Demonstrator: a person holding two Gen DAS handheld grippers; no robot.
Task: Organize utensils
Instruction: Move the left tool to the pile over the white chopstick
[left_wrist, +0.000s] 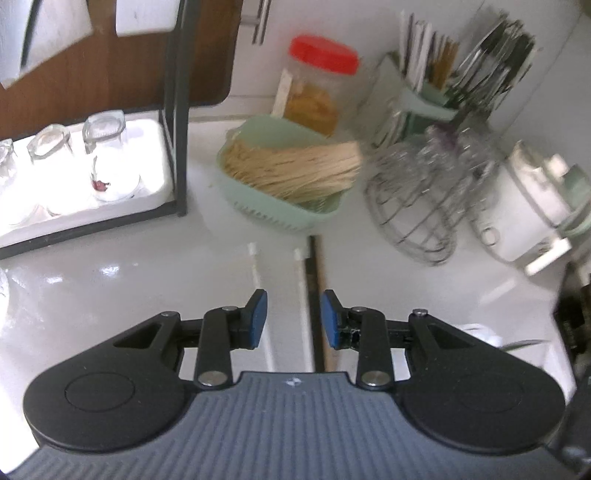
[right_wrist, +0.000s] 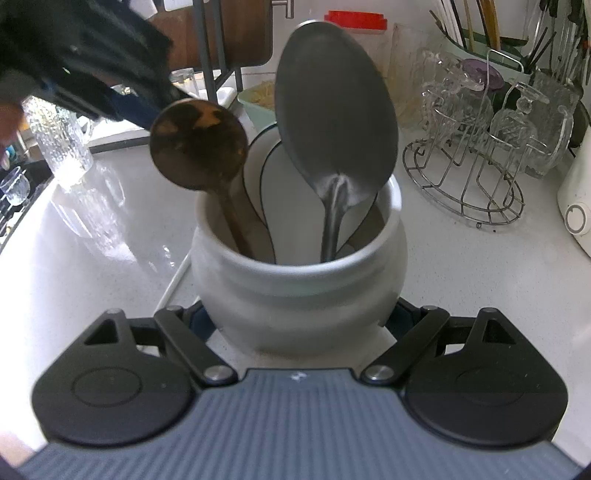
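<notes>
Pads of the left gripper (left_wrist: 294, 320), blue rubber on black linkage arms, stand partly apart over a glossy white counter (left_wrist: 110, 295). Between and beyond them run slim utensil handles: two white sticks (left_wrist: 301, 295) with squared tips and a dark wooden one (left_wrist: 314, 280) just to their right. The pads do not visibly press on any of them; blur hides whether they touch. Ahead of the claw sits a pale green slotted plastic basket (left_wrist: 284, 210) piled with straw-coloured strands. Further ahead stands a clear jar with a red lid (left_wrist: 321, 74). Ahead to the left a black metal frame holds a white tray of upturned glasses (left_wrist: 74, 166). Ahead to the right a wire rack (left_wrist: 424, 206) carries cut-glass cups.

In the right wrist view the right gripper (right_wrist: 295, 317) is spread wide around a rounded white ceramic crock (right_wrist: 295, 291), its blue pads against the glazed sides low down. Standing upright in the crock, straight ahead of the claw, are a matte grey metal spoon (right_wrist: 336, 110), a round dark wooden spoon (right_wrist: 197, 144) and a white ladle with a dark rim (right_wrist: 280, 192). Ahead to the left the other gripper's dark, blurred body (right_wrist: 85, 59) hangs above the counter.
</notes>
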